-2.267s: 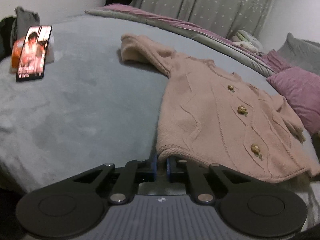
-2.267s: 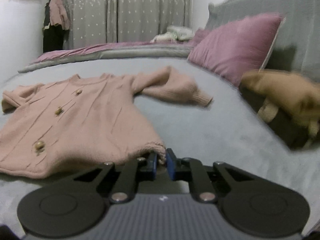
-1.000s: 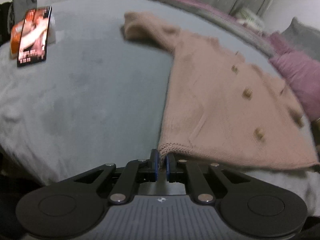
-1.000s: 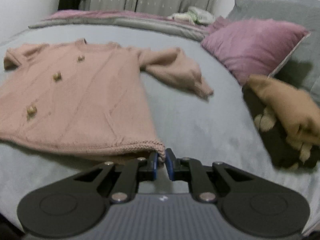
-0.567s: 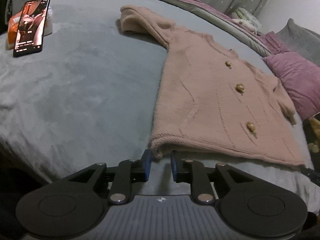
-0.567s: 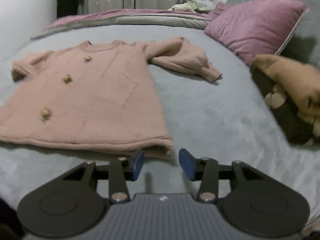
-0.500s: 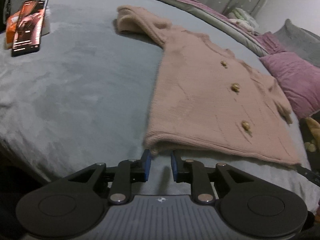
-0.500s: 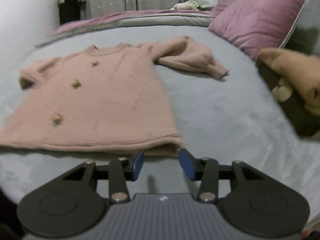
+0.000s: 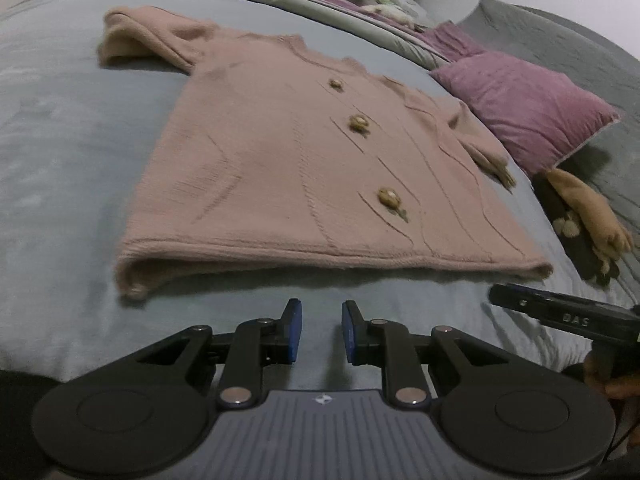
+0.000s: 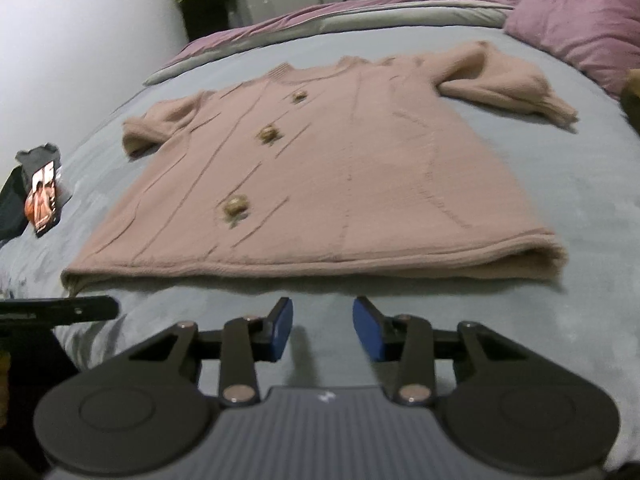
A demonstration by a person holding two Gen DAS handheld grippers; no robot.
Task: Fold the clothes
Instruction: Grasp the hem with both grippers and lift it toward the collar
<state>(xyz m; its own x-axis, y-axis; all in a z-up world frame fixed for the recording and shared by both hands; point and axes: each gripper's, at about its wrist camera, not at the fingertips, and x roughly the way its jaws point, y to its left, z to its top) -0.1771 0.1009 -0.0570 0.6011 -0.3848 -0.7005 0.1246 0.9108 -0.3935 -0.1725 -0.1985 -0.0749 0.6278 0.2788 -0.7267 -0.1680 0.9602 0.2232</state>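
Observation:
A pink knitted cardigan (image 9: pixel 280 168) (image 10: pixel 340 184) with three round buttons lies flat, front up, on the grey bed cover, its hem toward me. Its sleeves are spread to either side. My left gripper (image 9: pixel 319 330) stands open just short of the hem, near the middle, with nothing between its blue pads. My right gripper (image 10: pixel 323 328) is open too, a little before the hem, and empty. The right gripper's finger (image 9: pixel 560 314) shows at the right edge of the left wrist view, and the left one's finger (image 10: pixel 60 307) at the left of the right wrist view.
The grey bed cover (image 9: pixel 60 140) spreads all around the cardigan. A purple pillow (image 9: pixel 520 108) and a tan and dark plush thing (image 9: pixel 584 220) lie to the right. A lit phone (image 10: pixel 42 196) leans by dark clothes at the left edge. Curtains and a folded quilt are behind.
Both grippers held the hem corners a second ago, then opened and let go. The cardigan now lies flat, and both grippers have drawn back and swung inward toward the hem's middle.

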